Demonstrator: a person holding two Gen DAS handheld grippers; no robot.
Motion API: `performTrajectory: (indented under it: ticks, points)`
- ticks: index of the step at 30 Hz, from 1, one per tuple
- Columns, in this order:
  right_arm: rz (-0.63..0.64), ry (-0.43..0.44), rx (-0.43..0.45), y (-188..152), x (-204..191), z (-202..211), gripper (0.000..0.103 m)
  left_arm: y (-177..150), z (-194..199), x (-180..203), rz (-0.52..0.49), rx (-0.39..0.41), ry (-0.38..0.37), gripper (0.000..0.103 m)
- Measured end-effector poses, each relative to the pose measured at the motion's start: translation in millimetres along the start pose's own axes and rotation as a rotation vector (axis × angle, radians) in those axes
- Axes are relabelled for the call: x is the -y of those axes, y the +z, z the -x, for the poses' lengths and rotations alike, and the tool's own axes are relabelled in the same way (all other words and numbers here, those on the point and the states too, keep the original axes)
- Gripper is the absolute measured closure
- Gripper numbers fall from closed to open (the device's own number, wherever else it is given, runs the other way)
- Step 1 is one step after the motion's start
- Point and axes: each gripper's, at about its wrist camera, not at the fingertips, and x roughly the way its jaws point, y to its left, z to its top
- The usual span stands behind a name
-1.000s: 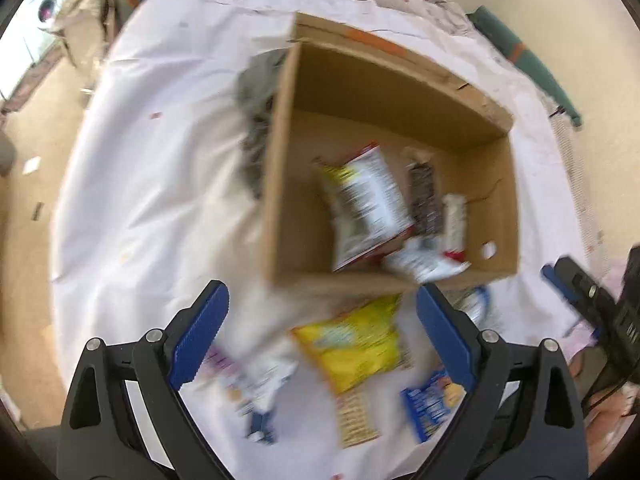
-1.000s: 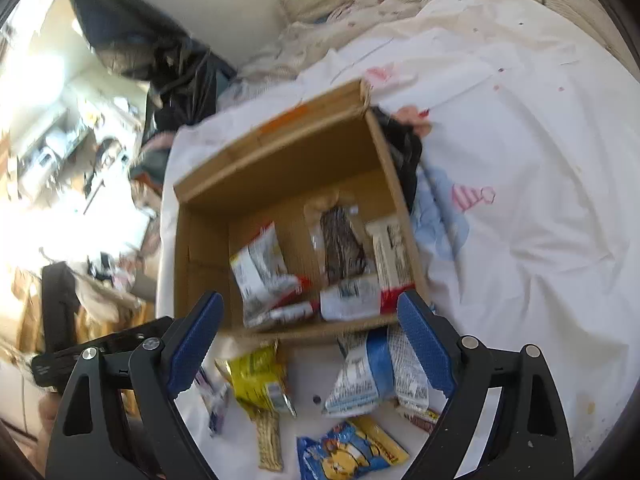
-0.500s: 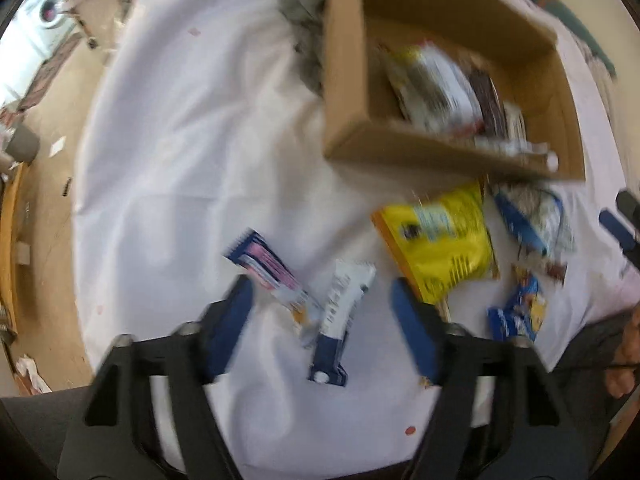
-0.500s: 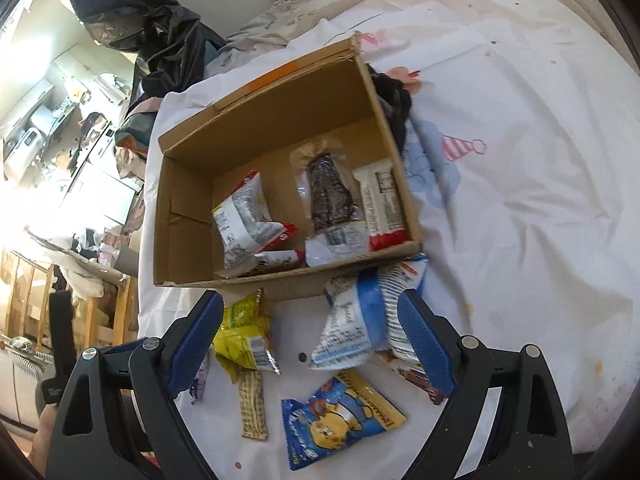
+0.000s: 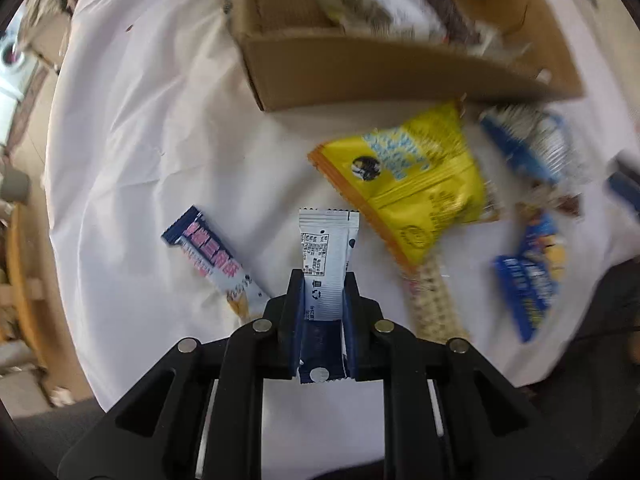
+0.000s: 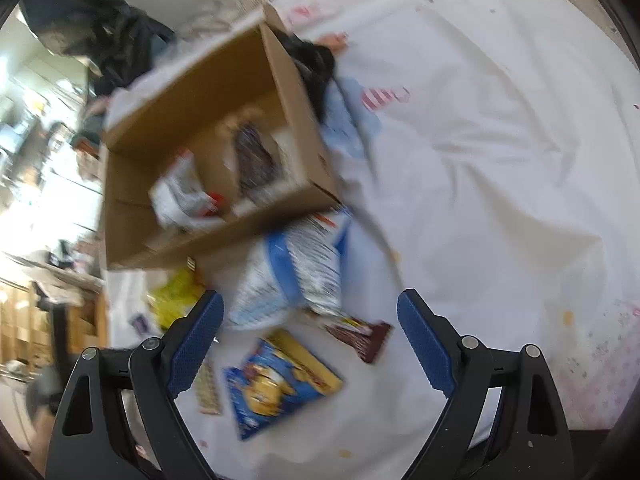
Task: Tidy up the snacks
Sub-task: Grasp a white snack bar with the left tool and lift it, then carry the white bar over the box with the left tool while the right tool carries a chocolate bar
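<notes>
A: How many snacks are outside the cardboard box point(image 5: 360, 68)?
B: On the white sheet point(image 5: 160, 120) I count one yellow bag point(image 5: 416, 184), one blue-and-white bag point(image 6: 296, 276), one blue cartoon pack point(image 6: 276, 388), one brown wrapper point(image 6: 364, 338), one cracker stick pack point(image 5: 432, 304) and one pink-lettered bar point(image 5: 212, 260). That makes six, plus the white sachet point(image 5: 324, 256).
A: Where is that sachet?
B: Clamped between the pads of the left hand-held gripper point(image 5: 322, 292), its top sticking up past them.
A: And a second ago?
B: Those jaws stood wide apart with nothing in them; the sachet lay flat beside the bar.
A: The right hand-held gripper point(image 6: 310, 320)?
B: Jaws apart as before, empty, now lower over the blue-and-white bag.
A: Inside the box?
B: Several packets, too blurred to count.
</notes>
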Motion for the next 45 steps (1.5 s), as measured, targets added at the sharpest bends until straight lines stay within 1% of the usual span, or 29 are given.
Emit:
performTrajectory:
  ticks: [3,5,6,8,10,12,13,14,15,17,18,19,20,21,23,25,26,27,30,32,34,36,38,39,43,44,45]
  points:
    - [0.023,-0.035,-0.083,-4.3,-2.2,-19.2,0.012,-7.3,19.0,-7.5,0.061,0.047,-0.062,0.089]
    - [0.071,-0.091,-0.128,-6.5,-7.5,-34.2,0.012,-11.0,27.3,-9.5,0.083,0.077,-0.074,0.089]
    - [0.118,-0.135,-0.150,-6.8,-13.3,-43.6,0.013,-12.5,31.0,-9.9,0.086,0.091,-0.076,0.089]
    - [0.210,-0.197,-0.175,-7.6,-24.7,-56.9,0.013,-13.9,37.4,-9.0,0.083,0.110,-0.090,0.089]
    - [0.326,-0.275,-0.196,-10.4,-37.6,-71.1,0.016,-11.7,41.1,-5.5,0.078,0.118,-0.107,0.089]
    - [0.381,-0.307,-0.223,-13.8,-42.3,-80.7,0.023,-9.2,41.2,-4.1,0.078,0.122,-0.122,0.089]
    - [0.385,-0.309,-0.245,-16.1,-41.7,-84.9,0.027,-9.4,42.4,-2.3,0.078,0.122,-0.131,0.089]
    - [0.392,-0.310,-0.241,-17.9,-42.0,-85.0,0.030,-10.0,43.8,-0.2,0.078,0.123,-0.141,0.089]
    - [0.404,-0.311,-0.238,-19.6,-43.3,-84.0,0.033,-9.6,45.9,-6.0,0.076,0.125,-0.145,0.089]
    - [0.432,-0.319,-0.233,-24.3,-46.6,-80.1,0.050,-4.8,44.8,-2.3,0.074,0.127,-0.150,0.089]
    - [0.436,-0.319,-0.234,-26.4,-46.3,-78.3,0.056,-5.2,45.7,-1.8,0.077,0.126,-0.155,0.089]
    - [0.437,-0.316,-0.233,-28.7,-45.2,-75.3,0.065,-5.1,46.4,-1.5,0.079,0.126,-0.157,0.089]
    - [0.437,-0.312,-0.231,-30.2,-44.2,-72.7,0.073,-5.9,47.3,-2.0,0.081,0.127,-0.156,0.089]
    - [0.435,-0.306,-0.231,-31.4,-43.2,-69.5,0.074,-6.0,47.8,-2.1,0.082,0.131,-0.152,0.089]
    - [0.419,-0.261,-0.243,-34.2,-41.8,-61.7,0.077,-5.3,50.0,-1.4,0.083,0.142,-0.147,0.089]
    - [0.397,-0.203,-0.249,-36.3,-42.7,-50.7,0.078,-5.4,51.9,-1.8,0.077,0.156,-0.130,0.089]
    - [0.387,-0.155,-0.258,-38.3,-44.9,-42.1,0.078,-5.9,53.2,-2.0,0.071,0.165,-0.109,0.089]
    - [0.382,-0.128,-0.261,-39.7,-45.8,-36.0,0.078,-6.3,53.3,-3.7,0.069,0.175,-0.088,0.089]
    - [0.372,-0.023,-0.242,-43.9,-53.0,-4.1,0.078,-5.2,52.3,-13.3,0.102,0.178,-0.082,0.089]
    - [0.382,0.048,-0.197,-44.3,-60.9,21.9,0.078,-4.5,52.3,-19.5,0.129,0.181,-0.088,0.089]
    - [0.378,0.110,-0.155,-45.8,-64.8,39.3,0.078,-4.7,54.8,-24.0,0.150,0.195,-0.092,0.089]
    - [0.390,0.151,-0.096,-47.3,-70.7,54.8,0.078,-5.1,59.3,-26.4,0.163,0.222,-0.081,0.089]
    - [0.402,0.174,-0.048,-51.3,-73.8,58.4,0.078,-5.3,62.6,-28.5,0.172,0.242,-0.075,0.089]
    - [0.405,0.172,-0.025,-51.8,-76.3,62.0,0.078,-5.0,63.6,-30.3,0.182,0.250,-0.074,0.089]
    - [0.386,0.180,0.072,-34.9,-85.1,57.9,0.078,-3.4,62.9,-34.5,0.211,0.250,-0.085,0.089]
    - [0.379,0.172,0.080,-30.2,-86.4,55.3,0.078,-3.6,63.1,-35.1,0.216,0.249,-0.091,0.089]
    - [0.369,0.168,0.071,-24.3,-88.1,50.1,0.078,-3.7,63.1,-35.5,0.221,0.249,-0.095,0.089]
